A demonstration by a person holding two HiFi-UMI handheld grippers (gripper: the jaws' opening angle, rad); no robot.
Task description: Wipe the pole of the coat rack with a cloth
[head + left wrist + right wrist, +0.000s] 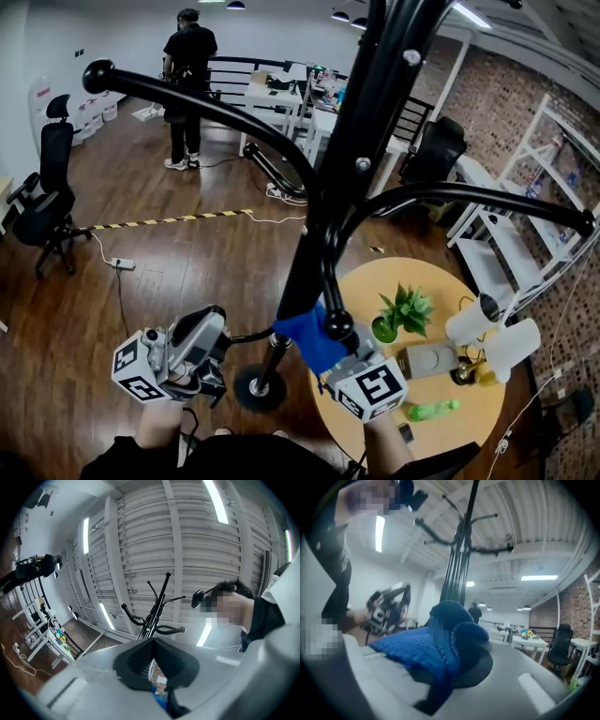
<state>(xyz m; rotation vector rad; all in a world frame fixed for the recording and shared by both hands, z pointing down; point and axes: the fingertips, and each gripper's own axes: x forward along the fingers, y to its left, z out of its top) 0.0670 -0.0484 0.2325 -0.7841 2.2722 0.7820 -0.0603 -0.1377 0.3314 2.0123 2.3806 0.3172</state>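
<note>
Right tool (330,343) is clamped on the blue cloth (415,651), soft and light, bunched against the stiff, slick pole (349,178); left tool (152,665) looks pinched shut, empty

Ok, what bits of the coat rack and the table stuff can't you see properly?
Coat rack top: cut off by the head view's upper edge.
Right gripper jaws: buried under the blue cloth in the right gripper view.
Small things on the table: too tiny in the head view to name.
</note>
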